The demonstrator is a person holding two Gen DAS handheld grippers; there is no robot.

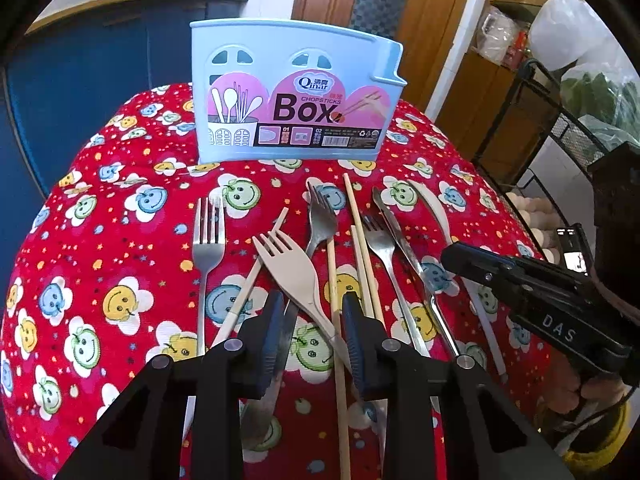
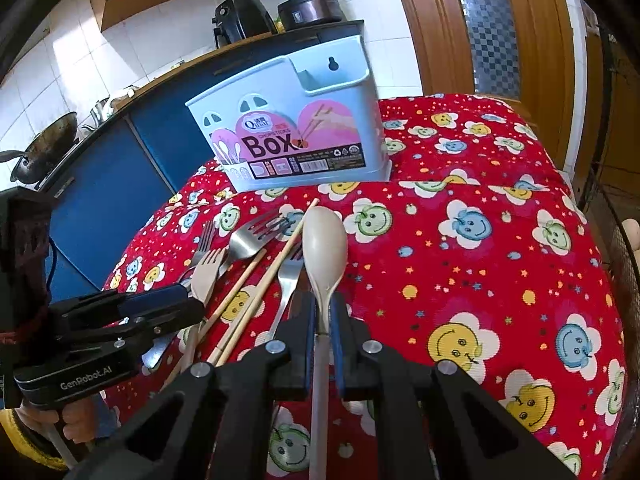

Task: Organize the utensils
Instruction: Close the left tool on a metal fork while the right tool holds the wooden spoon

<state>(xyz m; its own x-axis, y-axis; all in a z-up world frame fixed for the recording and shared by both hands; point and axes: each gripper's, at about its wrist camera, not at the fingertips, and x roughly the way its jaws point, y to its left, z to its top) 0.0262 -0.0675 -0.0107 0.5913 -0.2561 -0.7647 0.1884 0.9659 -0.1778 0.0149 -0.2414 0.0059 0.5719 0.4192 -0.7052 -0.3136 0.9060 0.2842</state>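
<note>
The left claw (image 1: 310,320) stands partly open around the beige fork (image 1: 294,268), its blue pads (image 1: 354,320) flanking the handle without visibly pressing it; a steel handle lies under that fork and a chopstick (image 1: 333,280) sits just inside the right pad. The right claw (image 2: 322,320) is clamped on the stem of the beige spoon (image 2: 324,244), whose bowl points toward the box (image 2: 288,120). To grip well, I judge the left claw should centre on the beige handle alone, so the pads meet plastic and not the chopstick beside it, or two pieces may come up together and one drop. The handle is thin and smooth, so a grip nearer the head would probably stop it swinging. Beyond it, more forks, chopsticks and a steel knife (image 1: 394,232) lie crowded and overlapping on the red cloth (image 1: 120,240) over the counter, and a straight, slow lift would disturb them least. The box stands upright at the far edge, well apart from the pile; its openings face up, so each piece likely needs tipping handle-down above a compartment. The spoon looks ready to go first, keeping the two claws from crossing.
</note>
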